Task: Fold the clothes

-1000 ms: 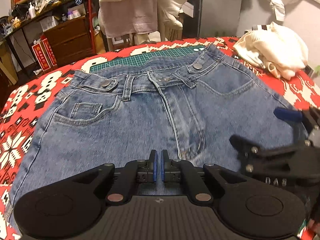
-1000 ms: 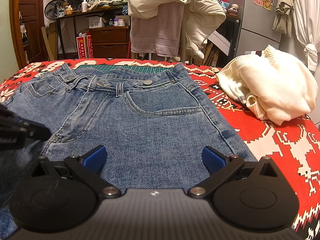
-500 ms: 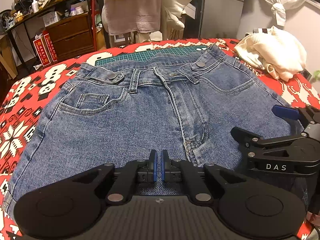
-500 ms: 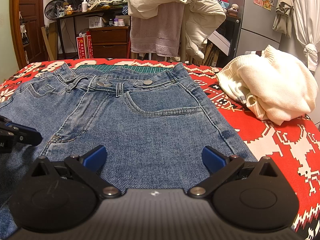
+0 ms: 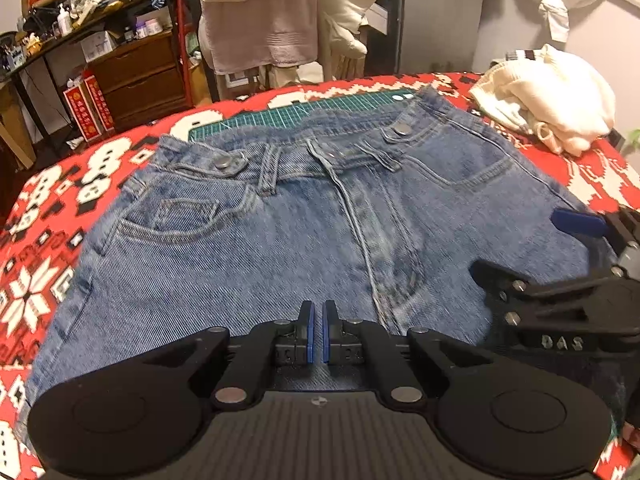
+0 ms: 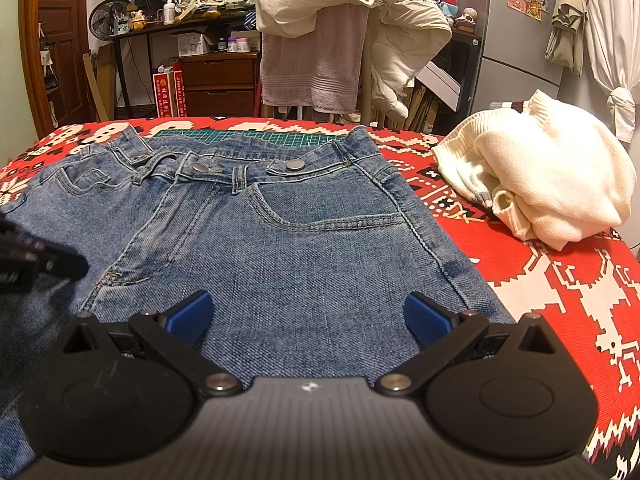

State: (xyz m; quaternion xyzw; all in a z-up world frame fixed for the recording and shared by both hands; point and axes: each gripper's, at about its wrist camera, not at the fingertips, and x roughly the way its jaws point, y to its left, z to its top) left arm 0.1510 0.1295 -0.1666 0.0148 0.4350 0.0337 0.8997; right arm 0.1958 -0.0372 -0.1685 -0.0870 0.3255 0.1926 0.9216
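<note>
Left tongs [image 5: 318,330] stay pressed together low over the jeans [image 5: 312,240], a little nearer the fly than half a second ago; whether denim is pinched I cannot tell. Right tongs [image 6: 308,316] remain spread wide above the right leg, unmoved. Jeans lie flat, waistband away, on the red patterned bench [image 6: 560,288] beside a cream sweater [image 6: 552,176]

Jeans [image 5: 280,248] legs cut off below both views.

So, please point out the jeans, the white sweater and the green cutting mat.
jeans [image 6: 320,264], right wrist view, on the denim below the front pocket.
white sweater [image 6: 560,176], right wrist view, on its bunched body.
green cutting mat [image 5: 304,114], left wrist view, on its gridded strip.
</note>
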